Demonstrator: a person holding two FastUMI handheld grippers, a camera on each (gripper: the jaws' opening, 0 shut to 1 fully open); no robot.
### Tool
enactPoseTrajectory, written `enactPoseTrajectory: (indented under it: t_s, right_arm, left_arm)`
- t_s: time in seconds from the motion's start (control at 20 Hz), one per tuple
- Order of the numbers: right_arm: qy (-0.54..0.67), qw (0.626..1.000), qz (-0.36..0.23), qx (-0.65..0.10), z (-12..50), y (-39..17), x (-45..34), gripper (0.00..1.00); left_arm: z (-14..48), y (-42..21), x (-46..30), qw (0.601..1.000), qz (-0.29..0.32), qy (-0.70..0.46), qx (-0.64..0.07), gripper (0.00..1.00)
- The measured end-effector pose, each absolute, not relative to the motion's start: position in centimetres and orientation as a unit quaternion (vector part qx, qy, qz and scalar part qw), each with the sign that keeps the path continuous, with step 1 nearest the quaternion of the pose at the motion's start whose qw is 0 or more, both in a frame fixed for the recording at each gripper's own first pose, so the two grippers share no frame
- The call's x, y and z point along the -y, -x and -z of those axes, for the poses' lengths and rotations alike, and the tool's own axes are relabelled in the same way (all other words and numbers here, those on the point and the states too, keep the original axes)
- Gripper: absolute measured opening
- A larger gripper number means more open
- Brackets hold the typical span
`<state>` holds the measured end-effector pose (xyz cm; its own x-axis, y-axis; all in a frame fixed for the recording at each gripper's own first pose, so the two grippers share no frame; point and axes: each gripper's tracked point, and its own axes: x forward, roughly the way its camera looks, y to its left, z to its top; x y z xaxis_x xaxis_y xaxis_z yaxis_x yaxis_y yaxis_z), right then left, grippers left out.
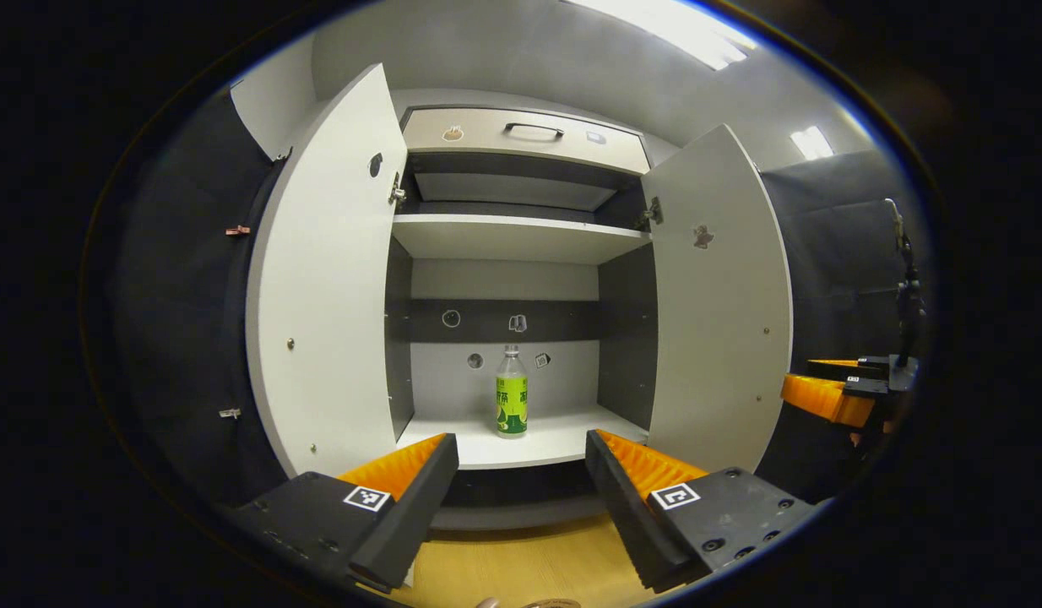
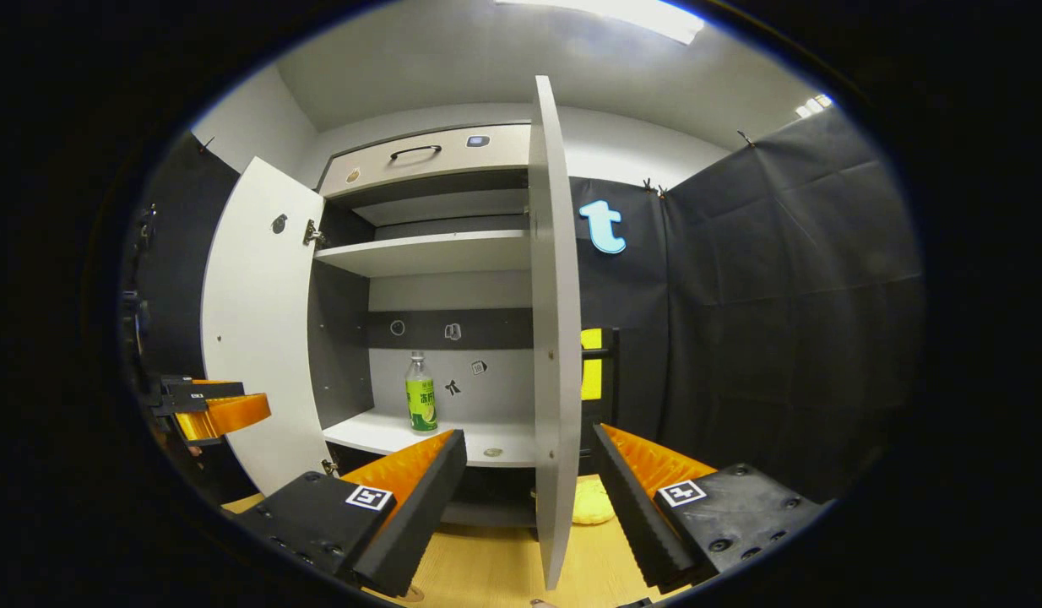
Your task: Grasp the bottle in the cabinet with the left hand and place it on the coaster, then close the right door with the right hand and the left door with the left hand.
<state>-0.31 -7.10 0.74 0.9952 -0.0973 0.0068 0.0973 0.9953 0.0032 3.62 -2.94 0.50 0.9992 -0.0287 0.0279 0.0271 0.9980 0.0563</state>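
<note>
In the left gripper view the left gripper (image 1: 521, 490) has its fingers spread wide with nothing between them, held above the wooden bench (image 1: 529, 561) and pointed into the open cabinet (image 1: 521, 236). Straight ahead, between the finger lines, the bottle (image 1: 512, 393) stands upright on the cabinet's lower shelf (image 1: 563, 439) — clear with a green label, near the back wall. The left door (image 1: 327, 279) and right door (image 1: 715, 304) both stand swung out. Far to the right, the other gripper shows at the edge.

In the right gripper view the right gripper (image 2: 529, 494) is likewise spread and empty, with the right door's edge (image 2: 555, 338) rising between its fingers — apart from both. A yellow coaster (image 2: 590, 502) lies on the bench just behind that door.
</note>
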Motion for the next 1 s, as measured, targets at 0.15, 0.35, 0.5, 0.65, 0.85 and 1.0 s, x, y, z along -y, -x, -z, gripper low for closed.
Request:
enactPoseTrajectory:
  t_s: [0.15, 0.35, 0.5, 0.65, 0.85, 1.0]
  right_arm:
    - [0.008, 0.997, 0.071, 0.003, -0.5, 0.8, 6.0, 0.98]
    - [0.028, 0.996, 0.084, -0.005, 0.0, 1.7, 4.8, 0.98]
    - [0.017, 0.997, 0.075, -0.008, 0.3, 1.0, 4.1, 0.98]
    - [0.016, 0.998, 0.061, -0.011, 1.0, -1.2, 3.7, 0.98]
    - [0.033, 0.999, 0.027, -0.019, 2.2, -4.2, 2.9, 0.98]
    - [0.023, 0.999, 0.01, -0.028, 3.0, -6.1, 2.8, 0.98]
  left_arm:
    - [-1.2, -7.0, 2.6, 0.998, 0.04, -0.039, 0.023, 0.96]
    - [-1.1, -13.2, 2.2, 0.997, 0.058, -0.034, 0.027, 0.96]
    - [-0.5, -18.6, 2.8, 0.997, 0.069, -0.032, 0.024, 0.96]
    - [-0.3, -24.7, 2.6, 0.997, 0.058, -0.043, 0.033, 0.93]
    - [1.7, -31.9, 2.6, 0.999, 0.029, -0.026, 0.032, 0.94]
    - [3.5, -35.2, 2.2, 0.999, 0.004, -0.045, 0.02, 0.94]
